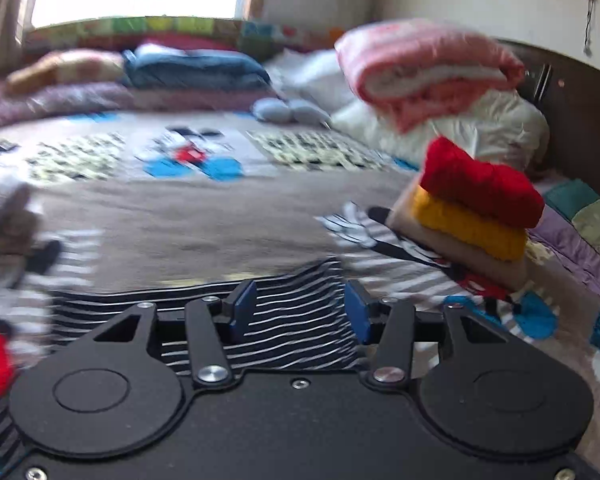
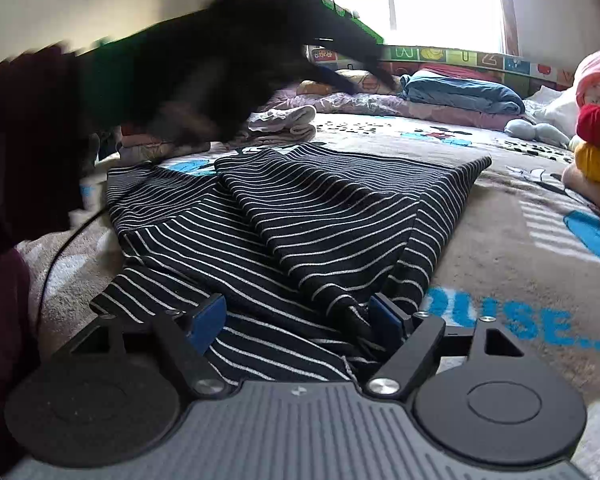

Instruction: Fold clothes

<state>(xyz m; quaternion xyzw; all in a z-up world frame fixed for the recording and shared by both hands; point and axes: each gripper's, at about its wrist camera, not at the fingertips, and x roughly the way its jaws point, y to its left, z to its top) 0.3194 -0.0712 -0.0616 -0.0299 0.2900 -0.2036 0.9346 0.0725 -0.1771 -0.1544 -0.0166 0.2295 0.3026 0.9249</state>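
A black garment with thin white stripes (image 2: 300, 216) lies partly folded on the bed, one layer laid over another. Its near edge sits between the blue pads of my right gripper (image 2: 298, 320), which stands open over it without pressing the cloth. My left gripper (image 1: 300, 308) is open too, and a stretch of the same striped garment (image 1: 296, 320) shows below and between its blue pads. The left wrist view is motion-blurred. In the right wrist view a blurred dark gripper and a dark sleeve (image 2: 20, 140) cross the upper left above the garment.
A stack of folded red, yellow and beige clothes (image 1: 480, 208) stands at the right on the cartoon-print blanket (image 1: 188, 208). Pink and white bedding (image 1: 424, 68) and a blue folded quilt (image 2: 460, 92) are piled at the far side. More loose clothes (image 2: 284, 122) lie beyond the garment.
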